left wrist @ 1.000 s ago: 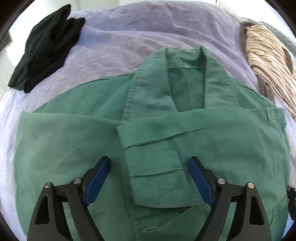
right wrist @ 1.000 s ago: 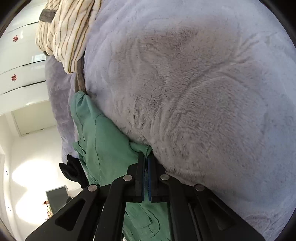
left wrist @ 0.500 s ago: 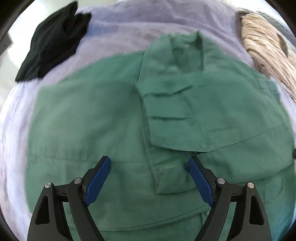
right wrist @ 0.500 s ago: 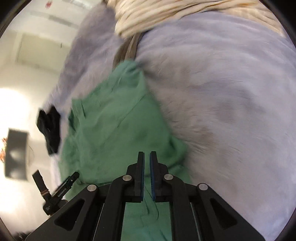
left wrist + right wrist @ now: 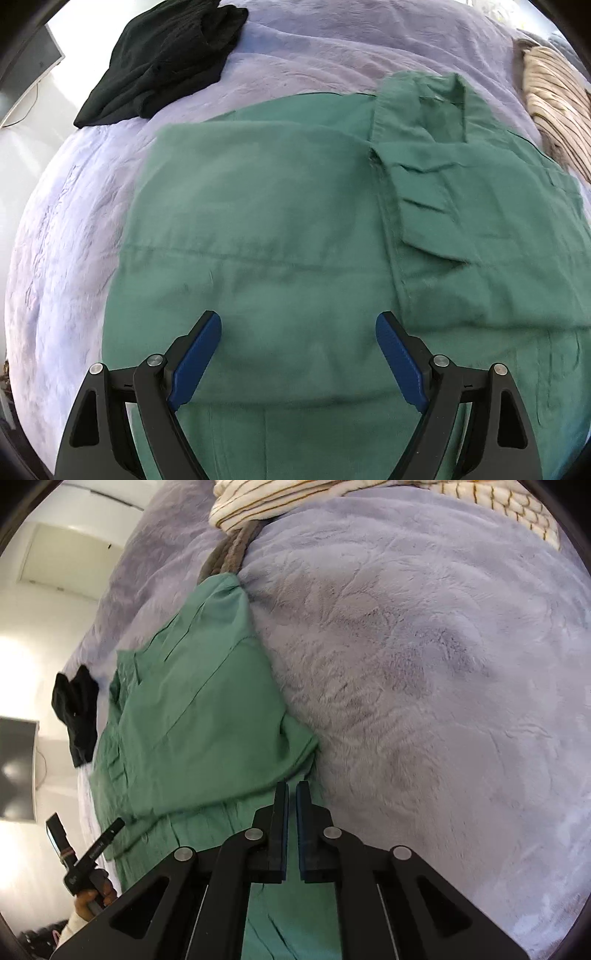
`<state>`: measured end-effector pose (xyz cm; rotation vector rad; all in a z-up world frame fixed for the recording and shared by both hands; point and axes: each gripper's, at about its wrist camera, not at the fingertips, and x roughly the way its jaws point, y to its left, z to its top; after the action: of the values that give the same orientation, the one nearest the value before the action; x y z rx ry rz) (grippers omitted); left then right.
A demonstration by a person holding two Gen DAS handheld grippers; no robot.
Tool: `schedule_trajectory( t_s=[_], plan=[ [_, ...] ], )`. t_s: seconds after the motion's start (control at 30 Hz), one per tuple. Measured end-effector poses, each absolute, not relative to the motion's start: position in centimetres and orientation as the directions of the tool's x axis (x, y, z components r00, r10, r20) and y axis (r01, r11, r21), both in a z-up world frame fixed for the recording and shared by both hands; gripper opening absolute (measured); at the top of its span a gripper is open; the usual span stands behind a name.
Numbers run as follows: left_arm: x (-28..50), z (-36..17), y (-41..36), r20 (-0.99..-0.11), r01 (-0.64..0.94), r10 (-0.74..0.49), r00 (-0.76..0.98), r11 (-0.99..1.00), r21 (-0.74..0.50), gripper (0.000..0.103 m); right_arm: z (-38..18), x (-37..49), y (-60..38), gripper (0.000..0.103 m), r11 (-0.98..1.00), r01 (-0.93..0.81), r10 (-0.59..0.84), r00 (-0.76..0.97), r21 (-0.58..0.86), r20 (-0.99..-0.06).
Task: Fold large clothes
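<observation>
A large green shirt (image 5: 277, 221) lies spread on the bed with its collar (image 5: 421, 107) at the far side and a sleeve folded across the front. My left gripper (image 5: 298, 350) hovers open over the shirt's left half, nothing between its blue pads. In the right wrist view the shirt (image 5: 192, 709) lies left of my right gripper (image 5: 291, 794). Its jaws are closing to a thin slit over the shirt's right edge, with no cloth between them. A hand (image 5: 92, 897) holds the left gripper (image 5: 86, 830) at the lower left.
A lavender fleece blanket (image 5: 66, 229) covers the bed. A black garment (image 5: 162, 62) lies at the far left. A cream striped garment (image 5: 557, 99) lies at the far right over a grey-brown cloth (image 5: 229, 554). A dark screen (image 5: 16, 768) stands beside the bed.
My right gripper has let go of the shirt's edge, risen and rolled. My left gripper has slid left over the shirt, still open.
</observation>
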<state>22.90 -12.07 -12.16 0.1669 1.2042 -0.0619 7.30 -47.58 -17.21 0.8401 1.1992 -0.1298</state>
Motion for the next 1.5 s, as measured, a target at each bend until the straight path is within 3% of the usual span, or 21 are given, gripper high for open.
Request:
schedule_trajectory(
  t_s=[0.6, 0.63, 0.73, 0.8, 0.83, 1.03, 1.23, 1.43, 1.5],
  plan=[
    [13.4, -11.9, -17.3, -0.965, 0.195, 0.054, 0.256, 0.975, 0.106, 0.087, -16.9, 4.6, -44.6, 0.007, 0.719, 0.462, 0.417, 0.309, 0.519, -0.855],
    [12.8, -11.8, -17.6, -0.966, 0.19, 0.059, 0.251, 0.976, 0.11, 0.087, -16.9, 4.4, -44.6, 0.014, 0.719, 0.461, 0.419, 0.308, 0.519, -0.854],
    [11.9, -11.8, -18.1, -0.967, 0.175, 0.07, 0.244, 0.978, 0.115, 0.087, -16.6, 4.0, -44.6, 0.061, 0.727, 0.455, 0.411, 0.309, 0.513, -0.857],
    [11.2, -11.6, -18.4, -0.963, 0.17, 0.087, 0.254, 0.976, 0.133, 0.092, -16.2, 3.9, -44.6, 0.063, 0.735, 0.442, 0.407, 0.318, 0.513, -0.857],
    [10.8, -11.6, -18.6, -0.961, 0.168, 0.098, 0.259, 0.975, 0.145, 0.103, -16.1, 3.9, -44.7, 0.063, 0.74, 0.436, 0.407, 0.314, 0.511, -0.858],
    [7.7, -11.0, -20.4, -0.955, 0.172, 0.118, 0.274, 0.97, 0.169, 0.103, -16.2, 3.6, -44.8, 0.064, 0.742, 0.421, 0.427, 0.302, 0.521, -0.852],
    [5.7, -11.4, -20.6, -0.963, 0.172, 0.113, 0.244, 0.972, 0.158, 0.103, -16.4, 3.1, -43.9, 0.081, 0.748, 0.4, 0.439, 0.299, 0.529, -0.847],
    [4.2, -11.2, -20.2, -0.967, 0.175, 0.084, 0.24, 0.976, 0.129, 0.103, -15.5, 2.5, -42.2, 0.086, 0.775, 0.338, 0.425, 0.347, 0.534, -0.836],
    [3.8, -11.0, -20.1, -0.967, 0.182, 0.077, 0.241, 0.976, 0.123, 0.103, -14.9, 2.3, -41.5, 0.1, 0.801, 0.317, 0.391, 0.363, 0.507, -0.846]
  ],
)
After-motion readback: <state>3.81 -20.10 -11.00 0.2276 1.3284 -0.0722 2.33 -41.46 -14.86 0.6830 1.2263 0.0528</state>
